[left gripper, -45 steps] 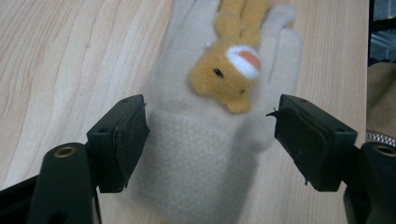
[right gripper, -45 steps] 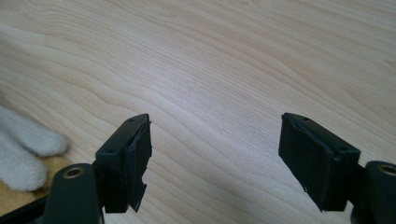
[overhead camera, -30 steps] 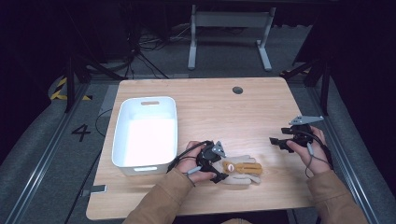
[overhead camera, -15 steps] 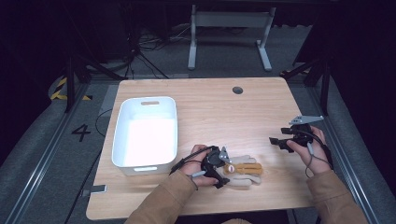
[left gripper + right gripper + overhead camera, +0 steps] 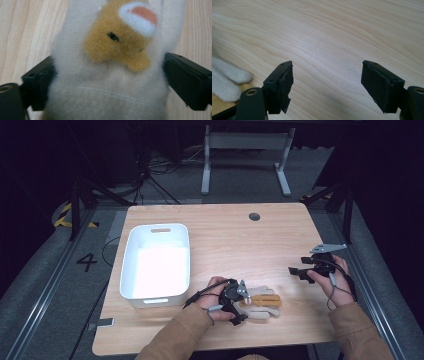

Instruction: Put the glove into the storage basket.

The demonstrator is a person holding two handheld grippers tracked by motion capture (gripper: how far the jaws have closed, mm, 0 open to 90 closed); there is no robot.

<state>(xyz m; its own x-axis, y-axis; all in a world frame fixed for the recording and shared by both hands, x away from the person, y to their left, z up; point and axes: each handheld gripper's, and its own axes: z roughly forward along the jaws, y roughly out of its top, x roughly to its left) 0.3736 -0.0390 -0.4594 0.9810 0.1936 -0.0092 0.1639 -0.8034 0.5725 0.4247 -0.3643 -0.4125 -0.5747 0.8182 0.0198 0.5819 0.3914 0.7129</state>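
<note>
Lengthwise, plush toy (image 5: 260, 302) flat, pointing right

- In the left gripper view, the plush toy (image 5: 110, 62) runs past the top and bottom edges, its fur soft and blurred.
- In the high view, the left gripper (image 5: 239, 306) covers the toy's near end.
- In the right gripper view, the toy's pale limbs (image 5: 227, 80) are cut off at the left edge.
</note>
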